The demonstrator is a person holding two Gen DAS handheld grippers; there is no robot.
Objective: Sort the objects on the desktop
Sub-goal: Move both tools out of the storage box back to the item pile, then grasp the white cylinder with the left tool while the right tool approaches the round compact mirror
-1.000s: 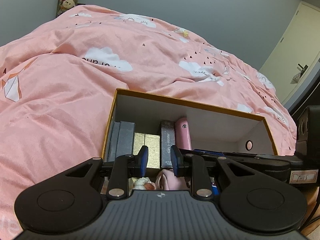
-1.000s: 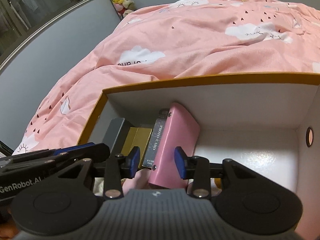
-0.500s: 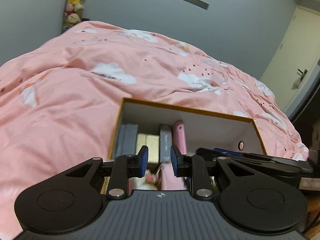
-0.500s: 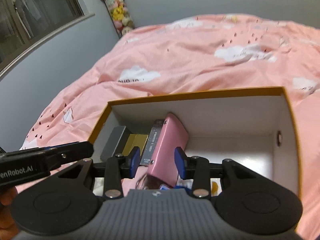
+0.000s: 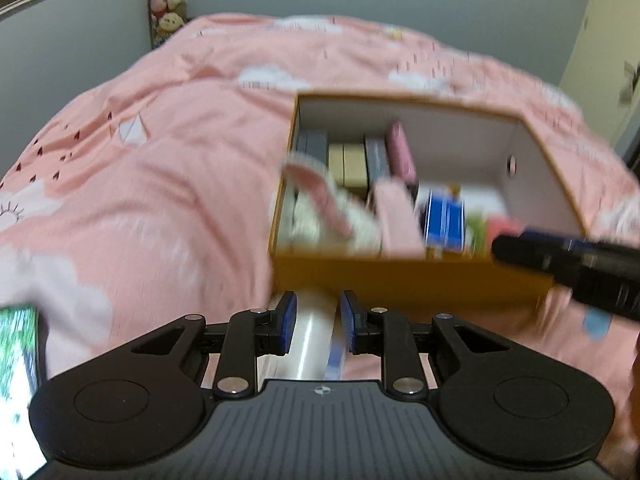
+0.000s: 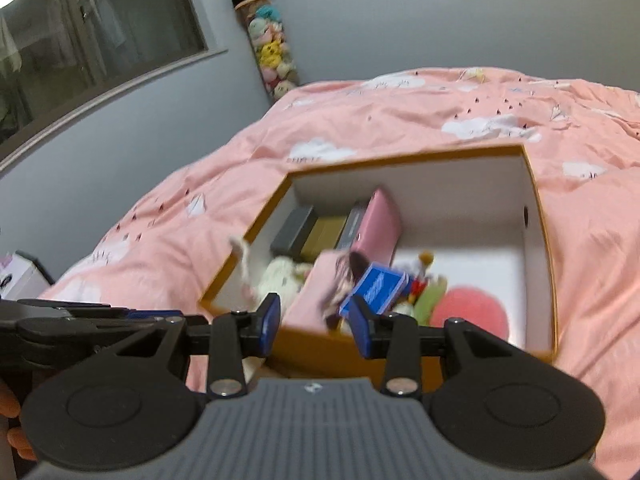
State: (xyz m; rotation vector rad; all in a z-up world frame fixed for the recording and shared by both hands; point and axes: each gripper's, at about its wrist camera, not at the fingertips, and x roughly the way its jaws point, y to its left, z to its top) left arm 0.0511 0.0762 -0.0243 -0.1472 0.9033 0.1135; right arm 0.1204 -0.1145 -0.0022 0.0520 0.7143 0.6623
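Note:
An orange box (image 5: 400, 276) with white inner walls lies on the pink bedspread (image 5: 160, 208). It holds grey, gold and dark small boxes, a pink case (image 6: 380, 224), a white plush toy (image 6: 280, 280), a blue box (image 6: 378, 286) and a red round thing (image 6: 472, 308). My left gripper (image 5: 317, 320) hangs before the box's near wall, open by a narrow gap. A pale glossy thing (image 5: 310, 340), blurred, shows through that gap on the bed. My right gripper (image 6: 316, 322) stands open and empty above the box's near left corner. Each gripper shows at the edge of the other's view.
A phone with a lit green screen (image 5: 18, 380) lies on the bed at the lower left. A column of plush toys (image 6: 272, 56) hangs on the grey wall behind the bed, beside a window (image 6: 100, 28). A white carton (image 6: 16, 280) sits far left.
Both grippers have drawn back out of the box, and the whole box now lies ahead of them. Their openings look unchanged. The picture is blurred by the motion.

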